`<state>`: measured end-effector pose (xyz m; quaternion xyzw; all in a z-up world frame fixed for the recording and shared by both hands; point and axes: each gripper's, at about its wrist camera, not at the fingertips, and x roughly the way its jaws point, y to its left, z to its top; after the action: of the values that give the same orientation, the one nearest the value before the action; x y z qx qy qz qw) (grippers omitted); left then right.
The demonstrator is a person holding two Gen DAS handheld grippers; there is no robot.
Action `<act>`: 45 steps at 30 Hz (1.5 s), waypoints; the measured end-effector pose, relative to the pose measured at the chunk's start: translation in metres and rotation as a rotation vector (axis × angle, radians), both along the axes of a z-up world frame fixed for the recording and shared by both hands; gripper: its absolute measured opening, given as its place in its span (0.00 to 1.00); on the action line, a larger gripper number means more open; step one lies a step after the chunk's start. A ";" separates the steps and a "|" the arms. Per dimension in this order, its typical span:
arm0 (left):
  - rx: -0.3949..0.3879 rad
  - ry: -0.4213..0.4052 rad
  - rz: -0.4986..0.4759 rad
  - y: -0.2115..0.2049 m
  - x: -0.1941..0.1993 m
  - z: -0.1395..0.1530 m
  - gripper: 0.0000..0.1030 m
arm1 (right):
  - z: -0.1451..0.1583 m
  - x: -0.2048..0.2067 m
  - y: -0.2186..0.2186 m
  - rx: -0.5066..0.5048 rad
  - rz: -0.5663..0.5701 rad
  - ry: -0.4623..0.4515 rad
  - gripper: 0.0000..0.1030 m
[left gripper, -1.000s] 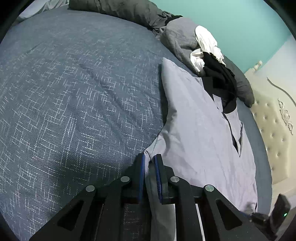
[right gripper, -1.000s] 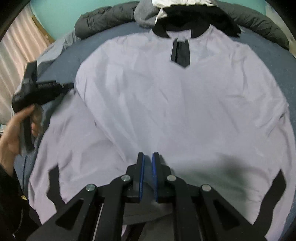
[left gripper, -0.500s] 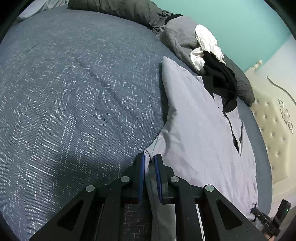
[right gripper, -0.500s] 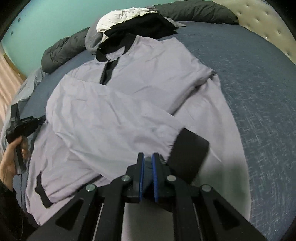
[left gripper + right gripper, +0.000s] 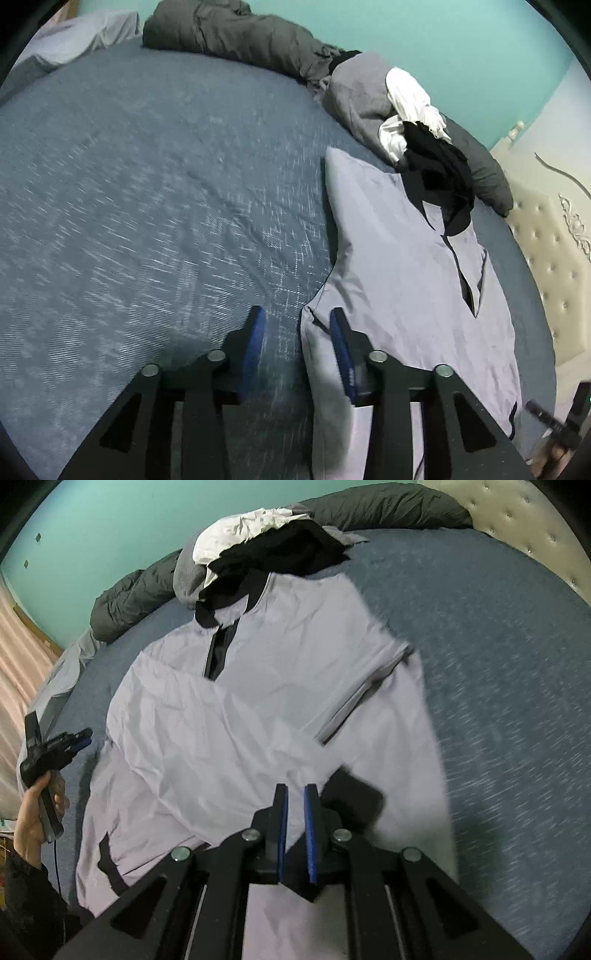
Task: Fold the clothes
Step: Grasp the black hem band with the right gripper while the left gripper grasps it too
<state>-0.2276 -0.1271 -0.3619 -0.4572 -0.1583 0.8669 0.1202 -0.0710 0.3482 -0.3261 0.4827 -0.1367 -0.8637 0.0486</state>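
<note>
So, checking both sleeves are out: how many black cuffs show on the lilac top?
2: one cuff beside the right gripper, one at the lower-left edge of the lilac top.

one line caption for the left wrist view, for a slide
Left gripper open beside the edge of a lavender shirt spread on a blue bedspread.

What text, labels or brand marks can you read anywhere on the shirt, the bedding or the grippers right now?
None can be read.
Lilac shirt: no print or tag shows on it in either view.
Left gripper: a small pale mark on the right finger's blue pad, too blurred to read.
Right gripper: no markings show.
Blue bedspread: woven pattern only, no words.
Clothes pile: no lettering shows.
</note>
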 end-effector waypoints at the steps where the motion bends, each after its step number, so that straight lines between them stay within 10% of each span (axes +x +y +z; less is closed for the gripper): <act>1: -0.009 0.003 -0.005 -0.001 0.004 0.004 0.43 | 0.005 0.001 0.006 0.000 0.003 -0.005 0.08; 6: -0.050 -0.026 -0.036 -0.010 0.038 0.019 0.43 | 0.012 0.011 0.030 -0.009 0.030 -0.102 0.29; 16: -0.021 -0.173 -0.120 -0.031 0.125 0.025 0.45 | -0.007 0.071 0.078 -0.090 0.043 -0.298 0.37; 29: -0.045 -0.336 -0.233 -0.012 0.230 0.008 0.51 | -0.028 0.132 0.076 -0.170 0.108 -0.343 0.50; 45: 0.019 -0.434 -0.253 0.005 0.257 -0.026 0.54 | -0.049 0.142 0.066 -0.225 0.123 -0.356 0.51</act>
<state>0.0298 -0.1217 -0.3881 -0.6474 -0.1301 0.7251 0.1952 0.0705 0.4145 -0.3749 0.6265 -0.2092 -0.7395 0.1298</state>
